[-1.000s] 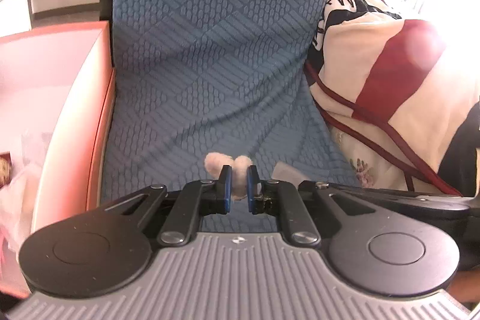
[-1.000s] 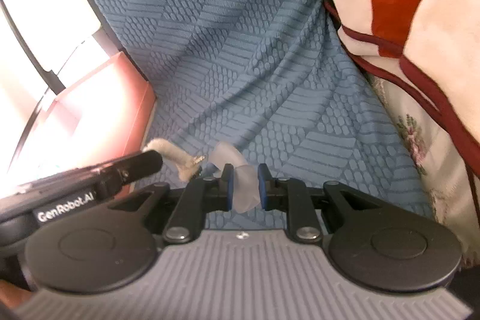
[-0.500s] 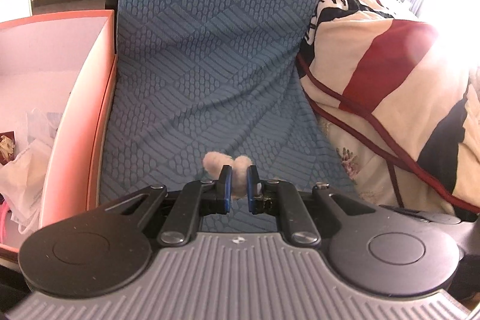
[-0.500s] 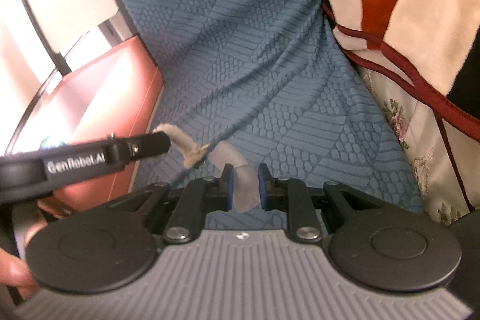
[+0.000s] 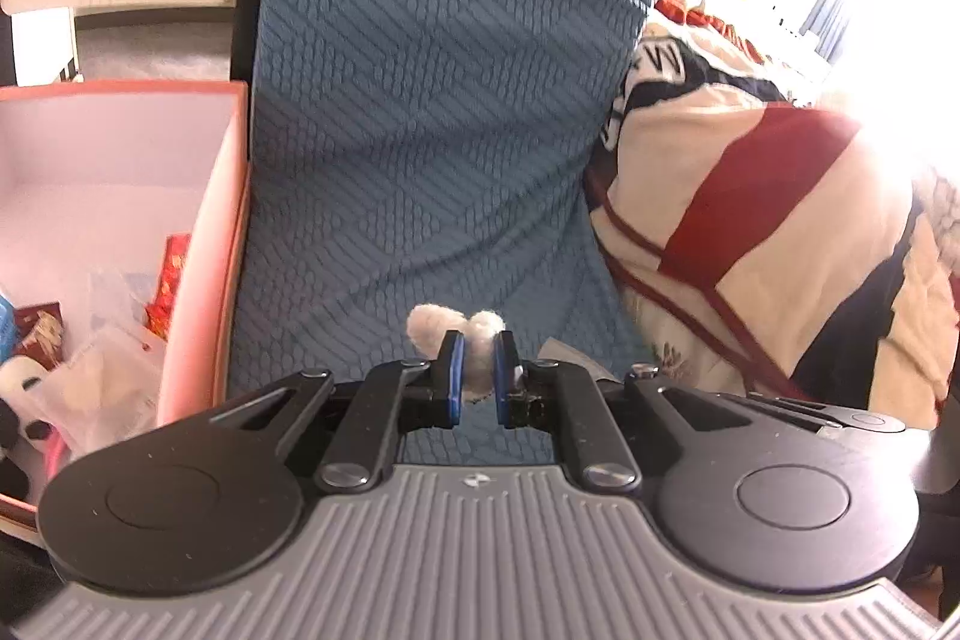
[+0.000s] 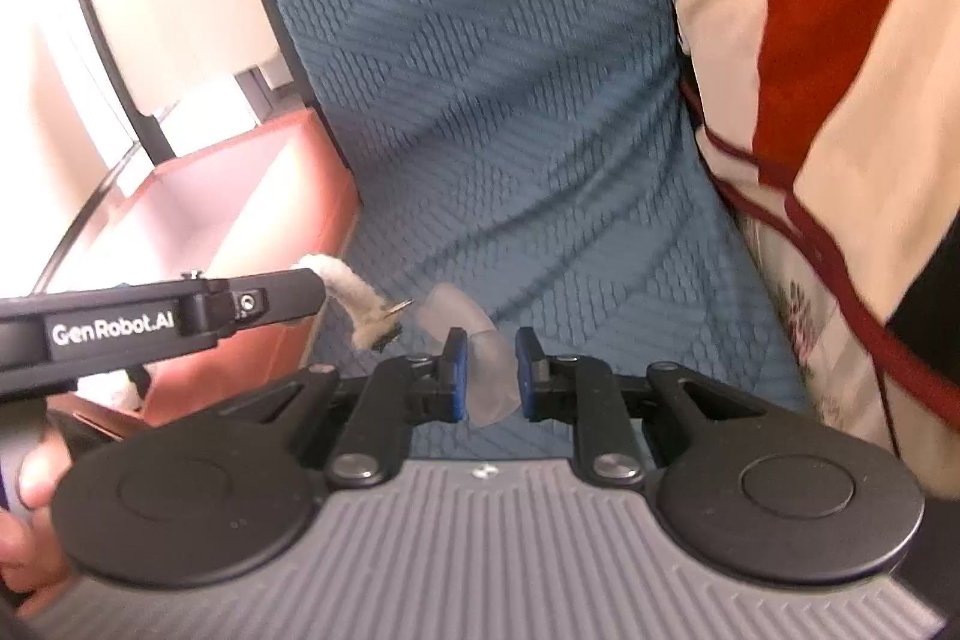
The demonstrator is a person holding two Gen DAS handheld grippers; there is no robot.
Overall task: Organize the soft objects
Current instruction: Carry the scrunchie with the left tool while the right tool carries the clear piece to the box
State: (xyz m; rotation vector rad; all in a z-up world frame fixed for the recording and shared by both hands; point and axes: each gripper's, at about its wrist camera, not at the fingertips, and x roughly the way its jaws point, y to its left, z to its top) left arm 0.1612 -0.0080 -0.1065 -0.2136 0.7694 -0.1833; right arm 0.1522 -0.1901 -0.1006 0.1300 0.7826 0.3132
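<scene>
The left gripper (image 5: 477,377) is clamped narrow on a fluffy white tuft (image 5: 456,331), whose two lobes bulge just above the jaws; the part below the pads is hidden by the fingers. In the right wrist view the same tuft (image 6: 354,301) hangs from the left gripper's tip, with a small metal clip at its lower end, too small to make out. The right gripper (image 6: 487,376) pinches a cloudy clear piece (image 6: 480,358), possibly soft plastic, which curves up and left out of the jaws toward that clip; whether the two are joined is unclear. Beyond both pairs of jaws lies a blue cover (image 5: 432,130). Left of the jaws stands a pink box (image 5: 204,244), its contents partly cut off by the frame. Right of them a red-and-cream blanket (image 5: 750,196) washes out in window glare. A hand (image 6: 24,514) shows at the left edge.
</scene>
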